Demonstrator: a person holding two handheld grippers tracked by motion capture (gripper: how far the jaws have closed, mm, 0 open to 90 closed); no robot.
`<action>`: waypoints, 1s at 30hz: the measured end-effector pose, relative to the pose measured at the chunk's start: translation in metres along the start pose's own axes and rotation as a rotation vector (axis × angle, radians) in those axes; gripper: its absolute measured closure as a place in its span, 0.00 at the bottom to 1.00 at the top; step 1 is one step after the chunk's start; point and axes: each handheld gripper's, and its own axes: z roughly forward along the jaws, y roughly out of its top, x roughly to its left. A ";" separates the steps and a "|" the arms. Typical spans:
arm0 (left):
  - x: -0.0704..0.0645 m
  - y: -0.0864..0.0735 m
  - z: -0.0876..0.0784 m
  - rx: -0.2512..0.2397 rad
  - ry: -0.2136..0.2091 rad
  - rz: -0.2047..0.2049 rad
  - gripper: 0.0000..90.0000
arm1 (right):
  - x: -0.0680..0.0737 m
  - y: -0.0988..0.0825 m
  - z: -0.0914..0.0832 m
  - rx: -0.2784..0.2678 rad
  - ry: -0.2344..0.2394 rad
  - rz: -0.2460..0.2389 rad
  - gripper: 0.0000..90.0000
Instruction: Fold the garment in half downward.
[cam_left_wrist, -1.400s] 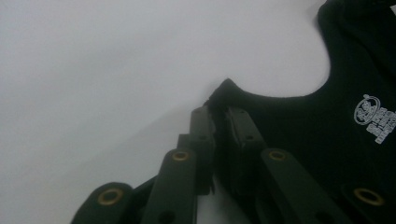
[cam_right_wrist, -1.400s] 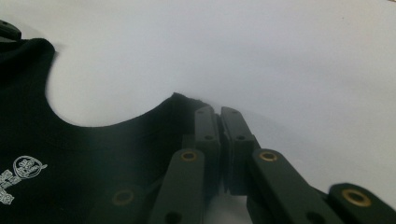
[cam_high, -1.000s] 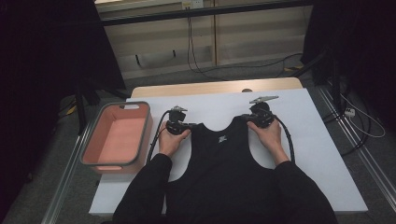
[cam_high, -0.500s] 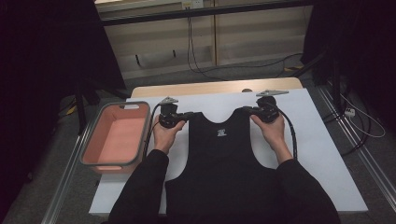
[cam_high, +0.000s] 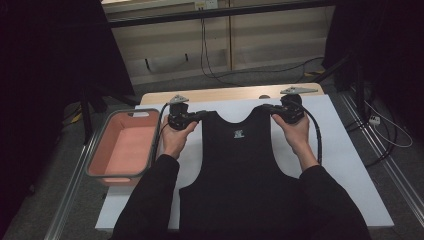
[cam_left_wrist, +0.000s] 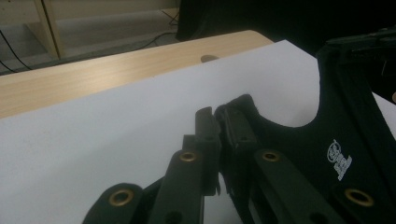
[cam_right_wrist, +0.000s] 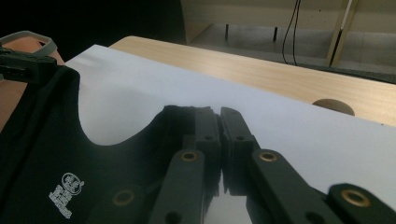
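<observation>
Black vest (cam_high: 239, 165) lies flat on the white sheet (cam_high: 350, 165) over the table, neck to the far side, its white logo facing up. At the far left sits the pink basket (cam_high: 123, 151), just off the sheet's edge. Next comes the left gripper (cam_high: 192, 118), its jaws closed tight on the vest's left shoulder strap (cam_left_wrist: 243, 112); a second ago it sat nearer the person and closer to the middle, so the garment has been drawn away and spread wider. To my eye that means the smoothing-out step is about finished. On the right, the right gripper (cam_high: 274, 109) is likewise clamped on the other strap (cam_right_wrist: 180, 116). Both forearms reach forward, roughly parallel, hands wrapped around the handles, knuckles up, with the cables looping outward.
</observation>
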 end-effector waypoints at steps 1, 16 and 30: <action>0.000 0.001 0.000 -0.001 -0.002 0.004 0.95 | 0.000 0.002 -0.001 -0.002 -0.001 -0.003 0.96; 0.002 0.019 -0.012 -0.040 0.004 0.019 0.96 | 0.001 0.023 -0.014 -0.058 0.012 -0.014 0.96; -0.002 0.039 -0.019 -0.089 0.009 0.045 0.96 | 0.005 0.040 -0.018 -0.087 0.024 -0.011 0.96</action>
